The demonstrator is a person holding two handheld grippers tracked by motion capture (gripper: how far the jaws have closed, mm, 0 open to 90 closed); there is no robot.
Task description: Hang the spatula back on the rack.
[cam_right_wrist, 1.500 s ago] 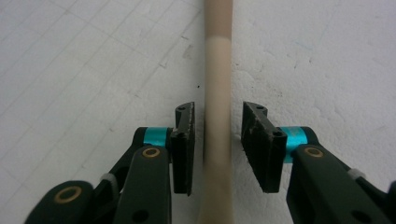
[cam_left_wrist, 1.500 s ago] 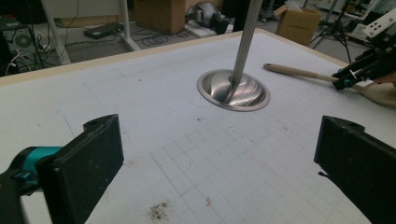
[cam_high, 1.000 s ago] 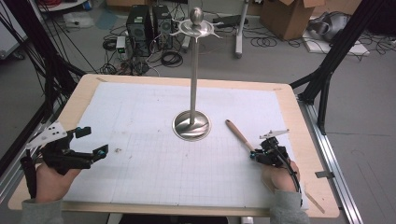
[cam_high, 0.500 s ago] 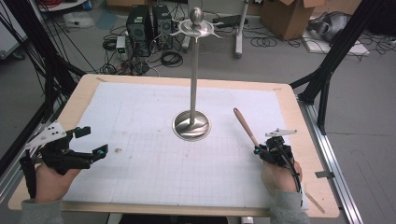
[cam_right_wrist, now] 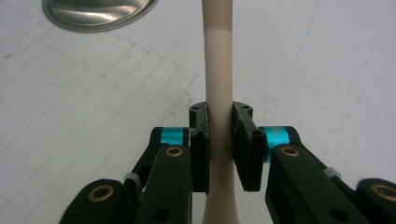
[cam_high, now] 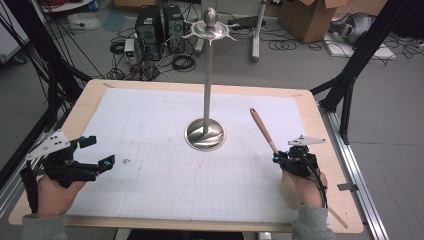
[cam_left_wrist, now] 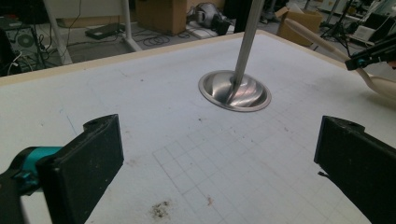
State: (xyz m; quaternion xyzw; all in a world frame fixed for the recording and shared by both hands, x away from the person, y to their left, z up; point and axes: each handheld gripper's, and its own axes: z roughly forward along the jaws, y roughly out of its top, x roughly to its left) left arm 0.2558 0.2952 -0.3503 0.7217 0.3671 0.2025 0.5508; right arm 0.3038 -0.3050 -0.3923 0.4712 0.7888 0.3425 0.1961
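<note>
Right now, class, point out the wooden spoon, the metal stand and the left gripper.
wooden spoon (cam_high: 262, 128): high view, on its handle above the right gripper.
metal stand (cam_high: 205, 135): high view, on its round base.
left gripper (cam_high: 100, 152): high view, midway between its open fingertips.

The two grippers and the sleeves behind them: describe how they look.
Both are black linkage frames. The left gripper has broad, blocky black jaw pads, teal fittings behind them and a grey three-cornered plate on top. The right gripper has narrower black pads, teal sleeves on the fingers, brass-coloured pivot pins, a similar grey plate and a black cable trailing back over the hand. Both sleeves are grey.
</note>
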